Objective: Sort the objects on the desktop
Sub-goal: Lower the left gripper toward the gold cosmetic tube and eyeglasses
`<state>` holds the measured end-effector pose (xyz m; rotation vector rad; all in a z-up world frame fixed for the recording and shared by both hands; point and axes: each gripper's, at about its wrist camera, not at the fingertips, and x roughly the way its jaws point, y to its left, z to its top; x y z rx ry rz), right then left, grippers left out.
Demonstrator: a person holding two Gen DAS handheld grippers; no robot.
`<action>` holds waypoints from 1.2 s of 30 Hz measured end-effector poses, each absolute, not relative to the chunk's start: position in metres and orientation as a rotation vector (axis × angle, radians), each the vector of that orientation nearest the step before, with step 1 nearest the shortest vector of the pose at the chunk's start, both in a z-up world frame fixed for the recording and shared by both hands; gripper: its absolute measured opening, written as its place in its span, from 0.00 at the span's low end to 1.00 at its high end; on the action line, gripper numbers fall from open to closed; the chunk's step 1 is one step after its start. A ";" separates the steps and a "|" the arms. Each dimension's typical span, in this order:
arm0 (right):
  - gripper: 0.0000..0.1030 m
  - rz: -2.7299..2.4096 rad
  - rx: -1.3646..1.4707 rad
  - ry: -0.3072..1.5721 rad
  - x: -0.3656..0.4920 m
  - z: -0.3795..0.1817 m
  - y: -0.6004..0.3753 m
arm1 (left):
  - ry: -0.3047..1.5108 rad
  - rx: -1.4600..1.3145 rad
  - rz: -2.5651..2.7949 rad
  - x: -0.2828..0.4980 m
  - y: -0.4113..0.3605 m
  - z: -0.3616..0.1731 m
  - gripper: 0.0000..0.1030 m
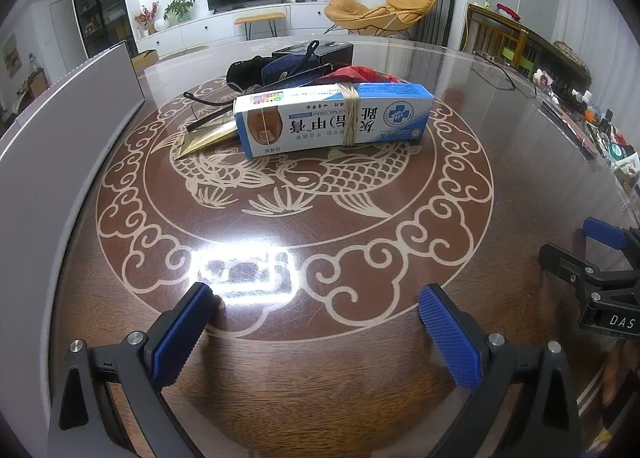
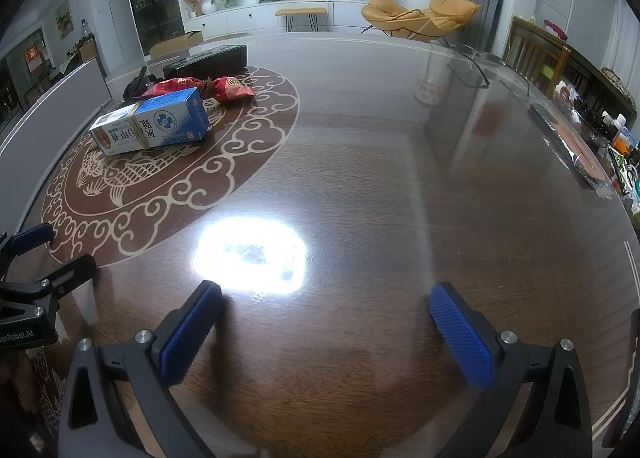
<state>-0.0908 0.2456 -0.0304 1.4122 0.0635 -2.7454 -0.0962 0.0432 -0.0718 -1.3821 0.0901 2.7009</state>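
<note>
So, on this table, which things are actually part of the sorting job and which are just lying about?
Part of the job:
- blue-and-white cream box tied with string
- red snack packet
- gold sachet
- black box
- dark items piled behind the cream box, too tangled to name

Lying about:
- eyeglasses near the far edge
- clutter along the right edge
- grey board standing on the left

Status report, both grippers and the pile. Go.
Left gripper open, empty. Right gripper open, empty. Blue-white box fronts untouched pile, red packet behind. Path clear.
</note>
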 end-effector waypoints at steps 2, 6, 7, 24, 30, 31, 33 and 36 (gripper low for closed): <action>1.00 -2.745 1.412 0.064 -0.091 -0.030 0.246 | 0.090 -1.382 2.701 -0.096 0.043 -0.072 1.00; 1.00 -2.746 1.412 0.064 -0.091 -0.031 0.246 | 0.090 -1.384 2.703 -0.094 0.044 -0.073 1.00; 1.00 -2.746 1.412 0.064 -0.091 -0.031 0.246 | 0.090 -1.384 2.703 -0.093 0.044 -0.073 1.00; 1.00 -2.745 1.412 0.064 -0.091 -0.031 0.245 | 0.004 -1.382 2.628 -0.117 0.033 -0.065 1.00; 1.00 -2.746 1.412 0.064 -0.091 -0.031 0.245 | -0.137 -1.281 2.950 -0.182 -0.010 -0.017 1.00; 1.00 -2.746 1.412 0.065 -0.091 -0.031 0.246 | -0.180 -1.298 2.979 -0.195 -0.017 -0.015 1.00; 1.00 -2.745 1.412 0.064 -0.091 -0.031 0.245 | -0.238 -1.397 2.985 -0.220 -0.025 -0.024 1.00; 1.00 -2.745 1.412 0.064 -0.092 -0.031 0.245 | -0.219 -1.501 2.936 -0.230 -0.021 -0.048 1.00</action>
